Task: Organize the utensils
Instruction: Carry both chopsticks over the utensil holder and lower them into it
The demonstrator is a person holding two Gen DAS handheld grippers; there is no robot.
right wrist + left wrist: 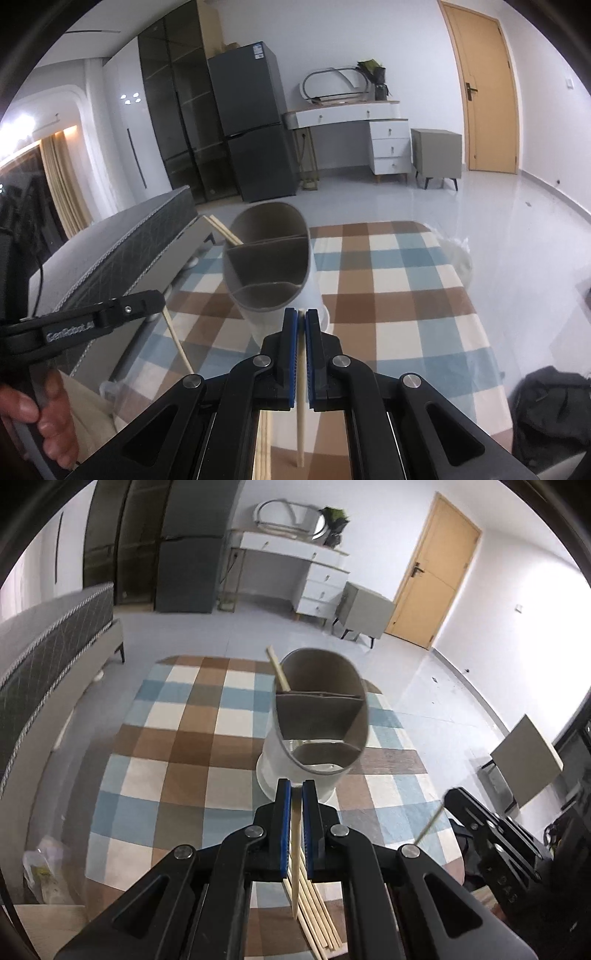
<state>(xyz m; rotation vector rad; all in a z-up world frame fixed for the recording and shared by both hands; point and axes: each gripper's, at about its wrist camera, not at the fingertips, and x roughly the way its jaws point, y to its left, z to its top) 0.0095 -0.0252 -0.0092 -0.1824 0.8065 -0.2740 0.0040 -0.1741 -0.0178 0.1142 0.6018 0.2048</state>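
While each hand-held gripper (pixel 296 786) (pixel 300 314) clamps a chopstick (pixel 295 849) (pixel 301 406), the holder (pixel 321 716) stands just ahead.

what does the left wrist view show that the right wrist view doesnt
Only the left wrist view: a bundle of loose chopsticks lying below the left gripper, which is shut on one chopstick.
Only the right wrist view: a hand holding the other gripper.
Both: the divided utensil holder with chopsticks in its far compartment, on a glass table over the checked rug.

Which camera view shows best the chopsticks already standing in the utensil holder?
The right wrist view: two chopsticks show apart in the utensil holder. The left wrist view shows them blurred, as one.
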